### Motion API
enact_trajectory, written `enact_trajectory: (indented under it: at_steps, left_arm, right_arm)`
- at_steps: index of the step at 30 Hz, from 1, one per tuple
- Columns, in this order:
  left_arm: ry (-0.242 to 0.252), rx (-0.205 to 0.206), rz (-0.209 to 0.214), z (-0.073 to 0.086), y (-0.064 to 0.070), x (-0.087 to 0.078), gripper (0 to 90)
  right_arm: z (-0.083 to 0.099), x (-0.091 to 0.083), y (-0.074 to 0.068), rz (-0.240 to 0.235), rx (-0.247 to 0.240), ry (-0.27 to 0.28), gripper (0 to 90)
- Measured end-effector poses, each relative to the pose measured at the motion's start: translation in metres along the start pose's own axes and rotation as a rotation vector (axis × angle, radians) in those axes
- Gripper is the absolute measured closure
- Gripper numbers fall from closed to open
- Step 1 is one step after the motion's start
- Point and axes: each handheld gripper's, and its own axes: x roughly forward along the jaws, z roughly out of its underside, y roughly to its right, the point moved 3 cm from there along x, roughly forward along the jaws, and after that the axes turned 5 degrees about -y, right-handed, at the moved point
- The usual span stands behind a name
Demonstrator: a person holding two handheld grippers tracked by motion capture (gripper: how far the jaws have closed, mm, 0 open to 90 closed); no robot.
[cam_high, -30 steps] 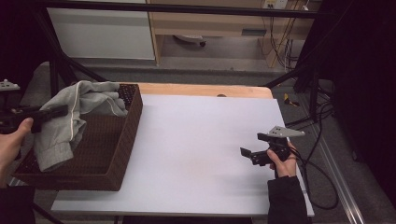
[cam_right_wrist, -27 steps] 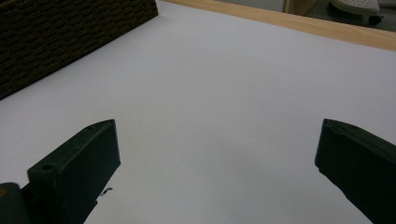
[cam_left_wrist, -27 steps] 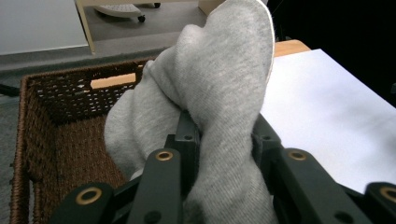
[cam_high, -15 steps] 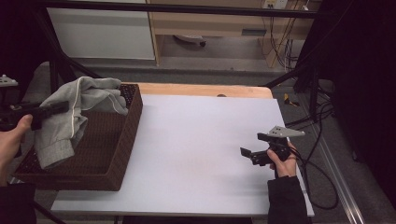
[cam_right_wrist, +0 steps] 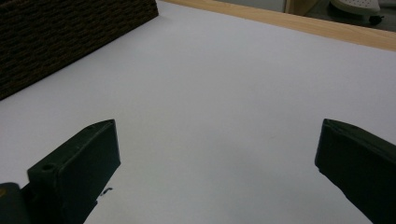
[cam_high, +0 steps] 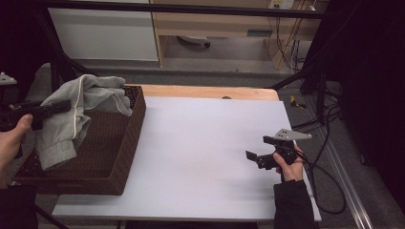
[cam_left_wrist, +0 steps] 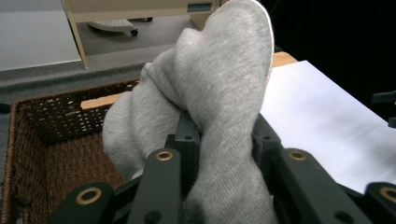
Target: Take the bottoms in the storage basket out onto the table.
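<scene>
high view has the left gripper (cam_high: 59,107) clamped on the grey cloth (cam_high: 76,119), lifted over the basket (cam_high: 122,157) at the table's left edge to clear its rim; right gripper (cam_high: 258,160) waits, jaws apart, near the right edge.

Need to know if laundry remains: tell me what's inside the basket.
The basket shows bare woven floor. A grey garment, pinched in the left gripper, hangs over its far left part and hides the floor beneath it.
</scene>
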Motion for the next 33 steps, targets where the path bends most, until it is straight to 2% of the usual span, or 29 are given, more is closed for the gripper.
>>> enact_trajectory:
  at_steps: [9, 17, 33]
  left_arm:
    - [0.003, 0.006, 0.013, -0.002, 0.005, 0.003, 70.2]
    - [0.006, 0.023, 0.046, -0.007, 0.015, 0.010, 70.2]
    - [-0.016, 0.044, 0.093, -0.011, 0.036, 0.037, 70.2]
  right_arm:
    - [0.000, 0.000, 0.000, -0.001, 0.002, -0.002, 0.4]
    - [0.000, 0.000, 0.000, 0.000, -0.001, -0.001, 0.4]
    - [0.000, 0.000, 0.000, 0.000, -0.001, -0.001, 0.4]
